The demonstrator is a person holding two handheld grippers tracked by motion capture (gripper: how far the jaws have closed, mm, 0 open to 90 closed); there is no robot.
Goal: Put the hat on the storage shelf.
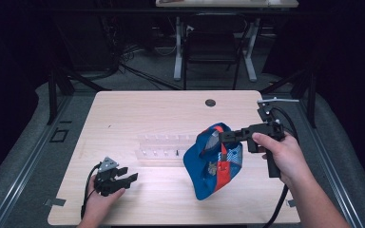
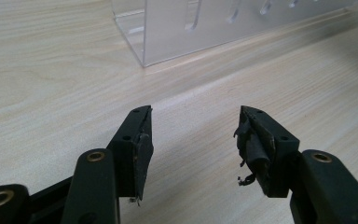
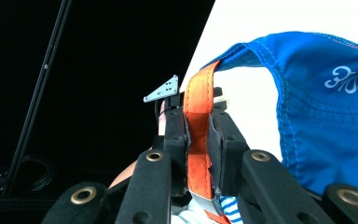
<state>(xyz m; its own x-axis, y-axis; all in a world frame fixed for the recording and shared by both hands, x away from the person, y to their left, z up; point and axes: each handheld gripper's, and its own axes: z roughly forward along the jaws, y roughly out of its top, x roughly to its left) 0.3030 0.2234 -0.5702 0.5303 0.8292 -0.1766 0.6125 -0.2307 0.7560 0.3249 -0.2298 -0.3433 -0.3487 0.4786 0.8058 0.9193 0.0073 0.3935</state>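
Observation:
A blue cap (image 1: 212,166) with an orange strap and a patterned lining hangs above the table's right half. My right gripper (image 1: 223,137) is shut on that orange strap (image 3: 198,93), which runs up between the jaws, and the blue crown (image 3: 326,116) drapes to the right of it. My left gripper (image 1: 128,179) rests low over the front left of the table. It stands open (image 2: 193,140) with only bare wood between its worn pads. The left gripper's grey plate (image 3: 162,88) shows beyond the right jaws.
A clear acrylic rack (image 1: 164,146) with a row of pegs lies at the table's middle, just ahead of the left gripper (image 2: 191,28). A dark round grommet (image 1: 210,102) sits near the wooden table's (image 1: 138,114) far edge. A chair and desk legs stand behind.

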